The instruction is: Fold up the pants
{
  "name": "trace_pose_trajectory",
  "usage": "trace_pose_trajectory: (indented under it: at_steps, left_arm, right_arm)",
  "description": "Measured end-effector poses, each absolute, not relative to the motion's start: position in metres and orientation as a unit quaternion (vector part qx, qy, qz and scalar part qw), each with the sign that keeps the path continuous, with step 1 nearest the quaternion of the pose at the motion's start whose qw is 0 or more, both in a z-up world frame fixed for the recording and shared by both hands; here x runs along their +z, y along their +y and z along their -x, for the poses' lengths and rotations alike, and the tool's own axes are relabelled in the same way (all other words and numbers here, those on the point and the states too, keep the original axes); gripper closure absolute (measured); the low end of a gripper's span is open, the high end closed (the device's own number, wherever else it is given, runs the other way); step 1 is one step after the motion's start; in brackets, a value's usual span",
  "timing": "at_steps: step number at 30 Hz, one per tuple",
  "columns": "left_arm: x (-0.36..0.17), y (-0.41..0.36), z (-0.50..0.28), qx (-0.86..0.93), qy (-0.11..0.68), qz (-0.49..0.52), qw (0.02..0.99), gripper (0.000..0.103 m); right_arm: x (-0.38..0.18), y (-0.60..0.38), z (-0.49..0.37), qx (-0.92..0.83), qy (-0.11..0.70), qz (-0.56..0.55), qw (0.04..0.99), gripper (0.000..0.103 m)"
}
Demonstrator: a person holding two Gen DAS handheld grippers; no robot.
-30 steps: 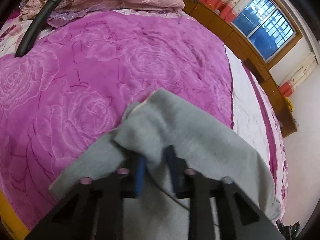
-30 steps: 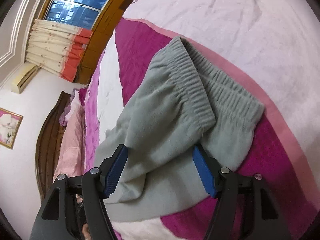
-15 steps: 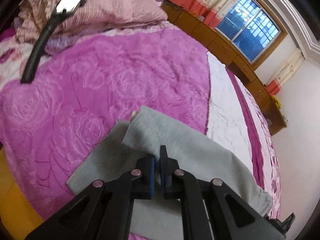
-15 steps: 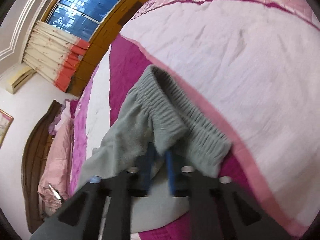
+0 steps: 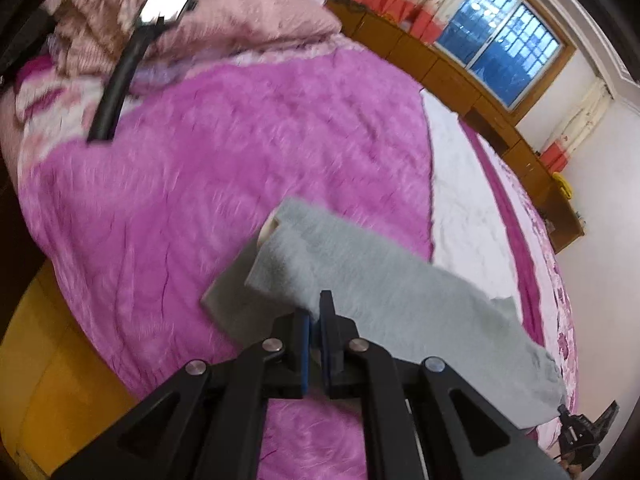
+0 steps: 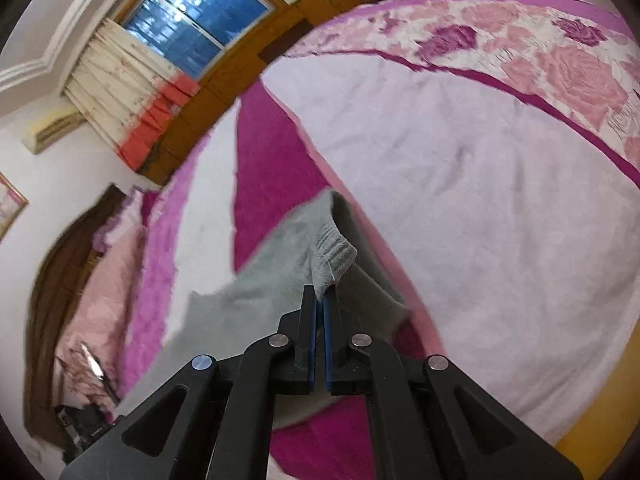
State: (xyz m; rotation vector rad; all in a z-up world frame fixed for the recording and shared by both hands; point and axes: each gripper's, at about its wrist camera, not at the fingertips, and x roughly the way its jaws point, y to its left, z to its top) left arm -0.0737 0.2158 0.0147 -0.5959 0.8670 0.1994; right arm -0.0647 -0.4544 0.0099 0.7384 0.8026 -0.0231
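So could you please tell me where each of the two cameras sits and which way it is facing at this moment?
Left wrist: rides the left gripper, looking along its black fingers over the purple blanket toward the pillows and window; it pinches a leg end of the grey pants.
Right wrist: rides the right gripper, facing the pale sheet and window; it pinches the elastic waistband.
Shared: pants, bed, window; each other's gripper at the frame's lower edge.
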Motion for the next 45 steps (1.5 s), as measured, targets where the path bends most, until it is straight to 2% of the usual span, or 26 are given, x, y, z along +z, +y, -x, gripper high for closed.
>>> trace_pose_trajectory:
  at_steps: [4,8,14,16,18,22,31,37,45]
  left_arm:
    - [-0.011,0.219,0.078,0.109,0.438,0.289,0.844,0.096]
    - [-0.012,0.222,0.082,0.108,0.434,0.297,0.844,0.093]
    - [-0.006,0.219,0.083,0.107,0.42,0.282,0.856,0.093]
    - [-0.007,0.22,0.082,0.106,0.416,0.282,0.858,0.093]
    - [-0.008,0.223,0.082,0.105,0.412,0.291,0.857,0.093]
    - [-0.006,0.226,0.085,0.121,0.414,0.279,0.858,0.095]
    - [-0.008,0.238,0.1,0.134,0.417,0.276,0.855,0.095]
    - [-0.007,0.238,0.096,0.127,0.422,0.263,0.858,0.095]
    - [-0.013,0.235,0.093,0.107,0.432,0.23,0.866,0.094]
  right_arm:
    - [-0.019,-0.457,0.058,-0.031,0.422,-0.345,0.838,0.103]
    - [-0.028,-0.453,0.047,-0.047,0.46,-0.313,0.829,0.103]
    - [0.014,-0.425,0.036,-0.079,0.479,-0.196,0.852,0.099]
    - [0.028,-0.415,0.036,-0.079,0.476,-0.163,0.861,0.096]
    - [0.044,-0.399,0.03,-0.075,0.475,-0.129,0.867,0.088]
    - [0.063,-0.356,0.014,-0.032,0.485,-0.061,0.872,0.086]
    - [0.071,-0.215,-0.034,0.154,0.518,0.032,0.841,0.085]
    - [0.051,-0.092,-0.068,0.302,0.526,0.093,0.79,0.085]
    - [0.018,0.073,-0.099,0.45,0.539,0.115,0.703,0.085]
